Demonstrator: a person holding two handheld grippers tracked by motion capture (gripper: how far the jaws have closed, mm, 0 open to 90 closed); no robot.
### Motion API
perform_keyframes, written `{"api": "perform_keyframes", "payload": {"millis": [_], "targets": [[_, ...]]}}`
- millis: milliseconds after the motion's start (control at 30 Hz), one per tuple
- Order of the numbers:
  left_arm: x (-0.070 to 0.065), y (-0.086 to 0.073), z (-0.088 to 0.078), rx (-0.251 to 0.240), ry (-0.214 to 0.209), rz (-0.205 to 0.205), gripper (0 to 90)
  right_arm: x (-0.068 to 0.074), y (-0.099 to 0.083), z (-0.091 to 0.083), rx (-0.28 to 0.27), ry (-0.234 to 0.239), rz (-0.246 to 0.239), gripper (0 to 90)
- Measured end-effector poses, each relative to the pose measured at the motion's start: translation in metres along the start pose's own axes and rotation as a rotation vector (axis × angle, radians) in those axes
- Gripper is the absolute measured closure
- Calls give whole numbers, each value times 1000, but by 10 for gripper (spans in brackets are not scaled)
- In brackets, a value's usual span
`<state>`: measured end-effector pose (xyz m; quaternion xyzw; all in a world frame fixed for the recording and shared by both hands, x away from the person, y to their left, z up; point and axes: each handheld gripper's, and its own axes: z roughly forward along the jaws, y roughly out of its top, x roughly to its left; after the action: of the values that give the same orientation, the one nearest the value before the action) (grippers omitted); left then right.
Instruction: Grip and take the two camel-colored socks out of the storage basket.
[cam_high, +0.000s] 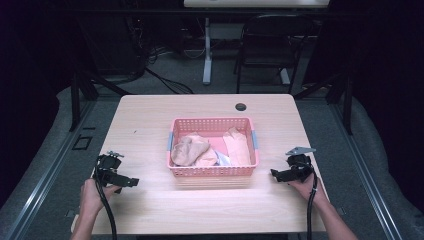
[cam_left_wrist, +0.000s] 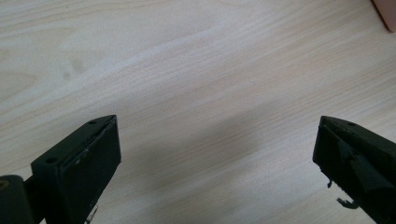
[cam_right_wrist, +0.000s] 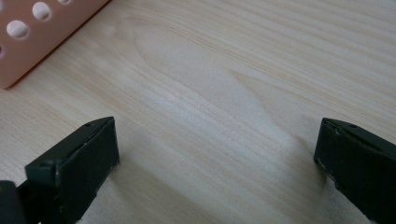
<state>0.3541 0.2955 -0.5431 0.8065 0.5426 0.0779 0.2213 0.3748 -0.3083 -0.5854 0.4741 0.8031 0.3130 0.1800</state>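
a: tabletop scene, high view: pink basket (cam_high: 213, 171) sits mid-table w/ peach-coloured cloths (cam_high: 190, 150) piled inside, one longer piece (cam_high: 237, 146) laid along its right half. something pale blue-white pokes out btwn them, too small to id.

b: and the tools?

a: left gripper (cam_high: 126, 182) rests low by the table's near-left edge, well apart from the basket. jaws spread wide, nothing btwn them; the left gripper view has bare wood (cam_left_wrist: 196, 84) there and a corner of the basket (cam_left_wrist: 386, 13) top right. right gripper (cam_high: 278, 175) sits near the basket's front right corner, also gaping and empty, w/ bare wood btwn its jaws and the perforated basket wall (cam_right_wrist: 42, 32) at upper left of the right gripper view.

b: so how far along?

a: judging by the layout, either the cloths are all in and the job's wrapped, or nothing's begun and they're to come out. no cloth lies on the table (cam_high: 150, 120) outside the basket, both tools idle at the sides.

b: what's left, then?

a: if it's unloading: everything. if loading: prob nothing, bar tidying the heap.
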Motion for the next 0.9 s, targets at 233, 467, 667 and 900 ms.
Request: {"api": "perform_keyframes", "payload": {"millis": [233,467,667,900], "targets": [[-4,4,-7,-23,-3,21,17,0,0,0,-1,4,-3,0],[-14,20,-26,-76,-26,59,25,0,-1,-1,-3,-1,1,0],[-25,37,-39,-96,-55,105,21,1,-1,-1,-3,-1,3,0],[-28,59,-58,-106,-48,138,22,1,-1,-1,-3,-2,3,0]]}}
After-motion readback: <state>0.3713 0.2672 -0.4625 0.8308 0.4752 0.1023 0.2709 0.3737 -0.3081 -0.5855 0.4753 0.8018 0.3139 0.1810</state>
